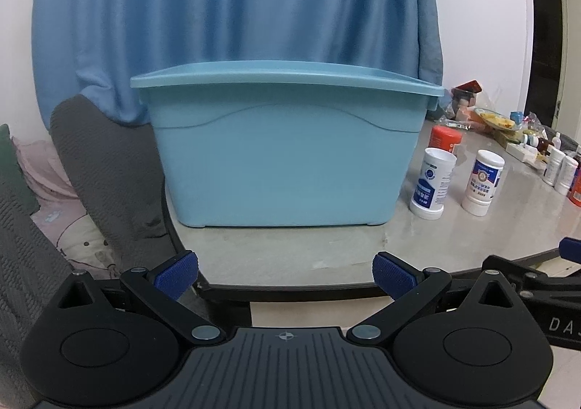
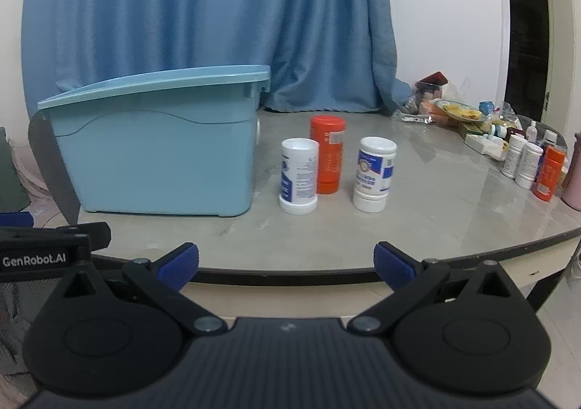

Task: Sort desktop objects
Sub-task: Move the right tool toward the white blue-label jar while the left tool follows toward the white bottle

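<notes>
A light blue storage bin with its lid on (image 1: 287, 154) stands on the grey table, also in the right wrist view (image 2: 156, 151). To its right stand a white bottle with a blue label (image 2: 298, 176), an orange bottle (image 2: 328, 154) behind it and a second white bottle (image 2: 374, 174). They also show in the left wrist view: white (image 1: 432, 183), orange (image 1: 446, 139), white (image 1: 483, 182). My left gripper (image 1: 285, 272) is open and empty at the table's near edge, facing the bin. My right gripper (image 2: 287, 265) is open and empty, short of the bottles.
Several small bottles, boxes and snack packets (image 2: 523, 154) crowd the table's right side. A blue curtain (image 2: 203, 9) hangs behind. A grey chair with a cushion (image 1: 101, 169) stands left of the table. The table's front edge (image 2: 290, 272) runs just ahead of both grippers.
</notes>
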